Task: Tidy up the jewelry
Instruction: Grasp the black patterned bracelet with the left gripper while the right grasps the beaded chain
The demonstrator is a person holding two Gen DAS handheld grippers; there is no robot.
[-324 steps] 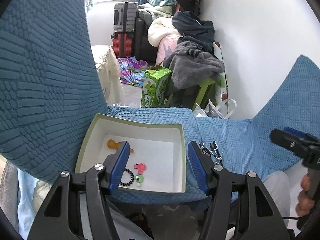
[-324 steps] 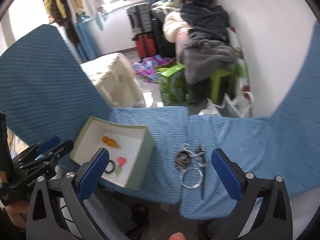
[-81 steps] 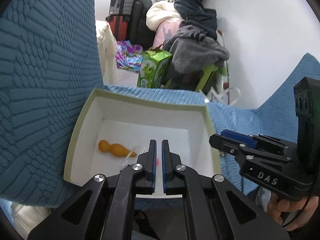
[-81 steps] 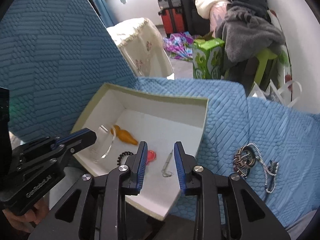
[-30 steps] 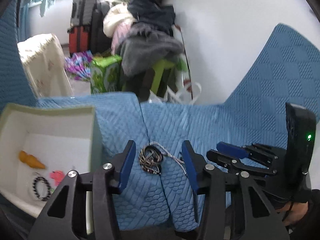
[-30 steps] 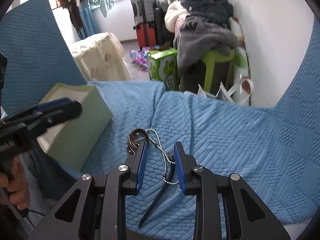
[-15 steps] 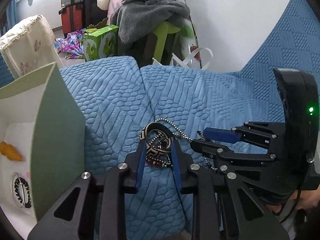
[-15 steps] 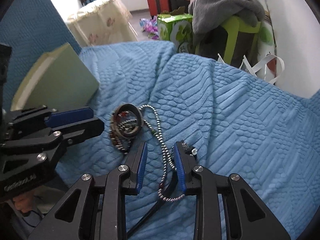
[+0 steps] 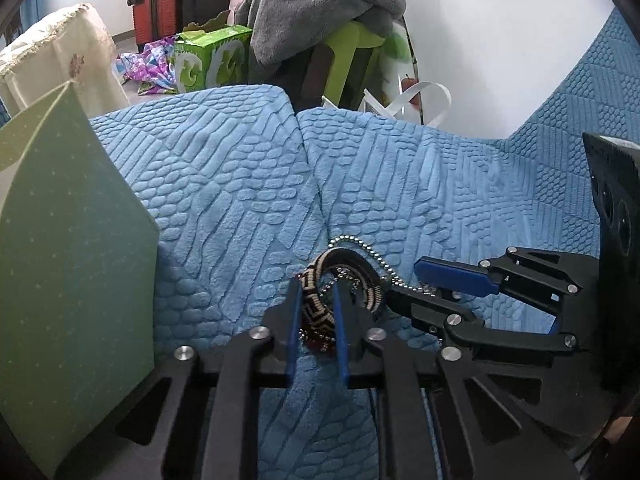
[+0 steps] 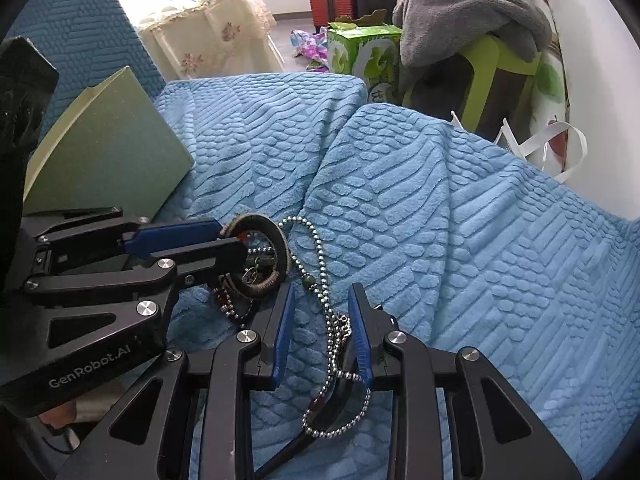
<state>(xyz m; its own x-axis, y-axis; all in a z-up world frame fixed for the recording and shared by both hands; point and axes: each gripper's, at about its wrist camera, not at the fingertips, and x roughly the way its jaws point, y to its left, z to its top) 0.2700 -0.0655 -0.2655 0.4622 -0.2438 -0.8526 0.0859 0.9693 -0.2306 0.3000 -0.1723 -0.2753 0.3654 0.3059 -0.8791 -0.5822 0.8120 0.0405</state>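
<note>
A pile of jewelry lies on the blue blanket (image 9: 240,200). My left gripper (image 9: 316,296) is shut on a woven black-and-cream bangle (image 9: 316,304), which also shows in the right wrist view (image 10: 276,240) between its blue pads. A silver bead chain (image 9: 372,256) runs from the pile to the right. My right gripper (image 10: 322,296) is partly open, and the bead chain (image 10: 320,280) passes between its jaws without being pinched. A dark beaded bracelet (image 10: 228,304) lies beside the bangle. The green box (image 9: 72,260) stands at left, its inside hidden.
The green box also shows at left in the right wrist view (image 10: 108,156). The blanket (image 10: 460,220) ends at a far edge, with a floor gap behind. Beyond stand a green carton (image 9: 212,60), a green stool under grey clothes (image 9: 344,52) and suitcases.
My left gripper has pushed forward and closed on the woven bangle. My right gripper has moved closer over the bead chain, with the same narrow gap.
</note>
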